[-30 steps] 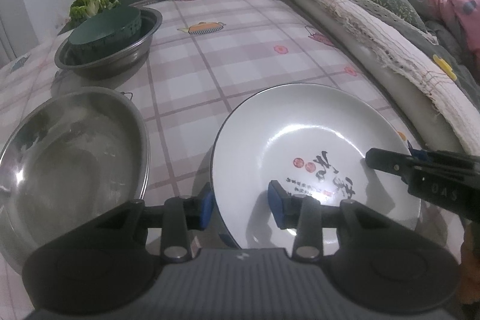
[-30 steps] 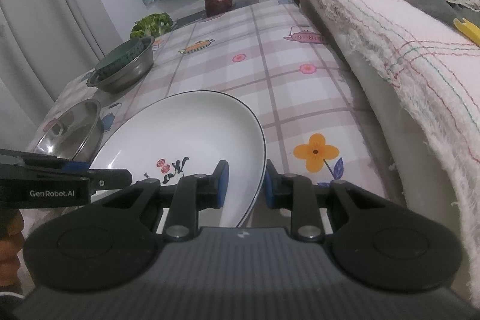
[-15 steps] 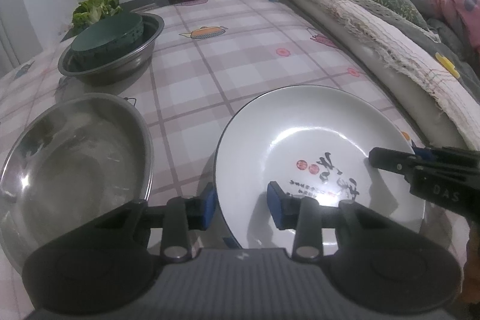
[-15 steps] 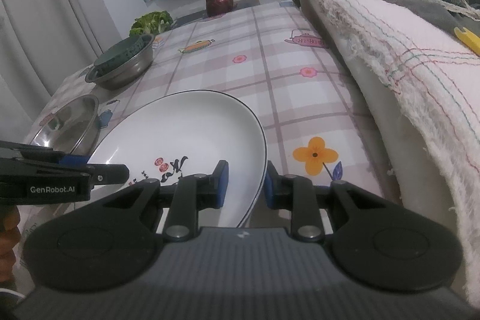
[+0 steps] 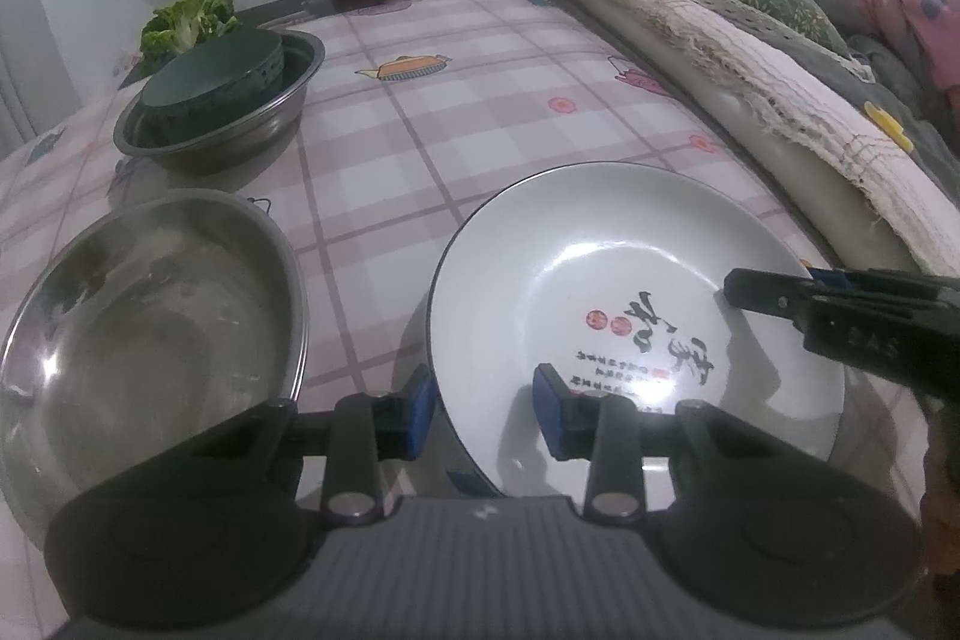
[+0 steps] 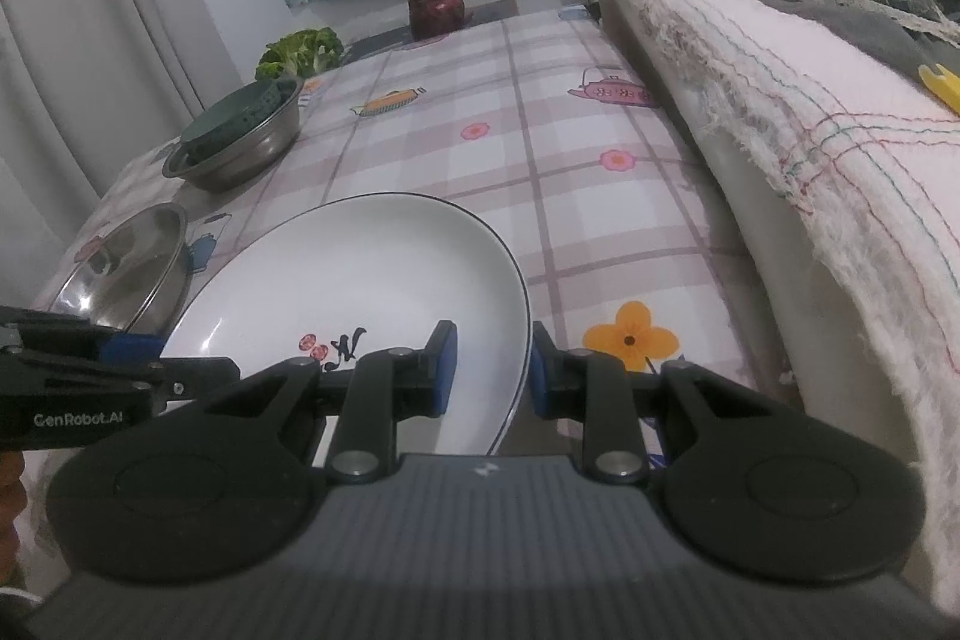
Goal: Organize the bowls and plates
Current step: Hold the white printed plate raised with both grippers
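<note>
Two grippers straddle opposite rims of one round white ceramic plate [image 5: 630, 274] with a thin dark edge line, red seals and black calligraphy, lying on the pink checked tablecloth [image 5: 456, 112]. Only the left wrist view shows the printed lettering whole; the right wrist view cuts it off behind a finger. In the left view, an empty stainless steel bowl [image 5: 150, 328] sits left of the jaws, and beyond it a second steel bowl [image 5: 240, 124] holds a dark green dish [image 5: 210, 88]. The left gripper [image 5: 483, 415] stands released, its pads clear of the plate's near-left rim between them. The right gripper [image 6: 493, 373] is clenched on the plate's right rim. The plate's underside is hidden.
</note>
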A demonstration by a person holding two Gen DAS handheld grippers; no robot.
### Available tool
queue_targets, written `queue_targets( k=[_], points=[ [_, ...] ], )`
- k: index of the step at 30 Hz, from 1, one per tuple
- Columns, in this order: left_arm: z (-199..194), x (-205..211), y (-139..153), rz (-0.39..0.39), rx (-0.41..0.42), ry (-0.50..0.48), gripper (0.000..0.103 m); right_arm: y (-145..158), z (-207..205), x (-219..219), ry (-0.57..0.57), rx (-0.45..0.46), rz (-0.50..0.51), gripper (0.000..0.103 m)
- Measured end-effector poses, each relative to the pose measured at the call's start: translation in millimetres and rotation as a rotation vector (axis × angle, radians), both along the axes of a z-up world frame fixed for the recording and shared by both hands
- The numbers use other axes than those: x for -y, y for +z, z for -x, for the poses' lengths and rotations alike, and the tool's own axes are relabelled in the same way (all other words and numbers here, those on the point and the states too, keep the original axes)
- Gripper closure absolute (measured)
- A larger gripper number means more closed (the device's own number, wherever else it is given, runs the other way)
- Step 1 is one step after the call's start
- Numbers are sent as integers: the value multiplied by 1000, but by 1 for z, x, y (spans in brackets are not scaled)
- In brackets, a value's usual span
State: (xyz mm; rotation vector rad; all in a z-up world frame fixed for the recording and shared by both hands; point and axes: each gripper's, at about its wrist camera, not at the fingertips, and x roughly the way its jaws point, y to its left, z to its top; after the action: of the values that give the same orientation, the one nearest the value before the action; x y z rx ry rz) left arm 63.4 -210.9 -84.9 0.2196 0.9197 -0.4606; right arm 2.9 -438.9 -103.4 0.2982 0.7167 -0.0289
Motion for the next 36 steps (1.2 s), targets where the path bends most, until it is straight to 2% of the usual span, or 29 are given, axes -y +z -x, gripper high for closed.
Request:
queue_targets(
  k=[21,36],
  points=[
    [-9,-4,-2,60,-3,37,70,1,9,-8,4,2,35,79],
    [-7,-6,9,88,-4,49,70,12,9,-2,-13,24,20,79]
  ],
)
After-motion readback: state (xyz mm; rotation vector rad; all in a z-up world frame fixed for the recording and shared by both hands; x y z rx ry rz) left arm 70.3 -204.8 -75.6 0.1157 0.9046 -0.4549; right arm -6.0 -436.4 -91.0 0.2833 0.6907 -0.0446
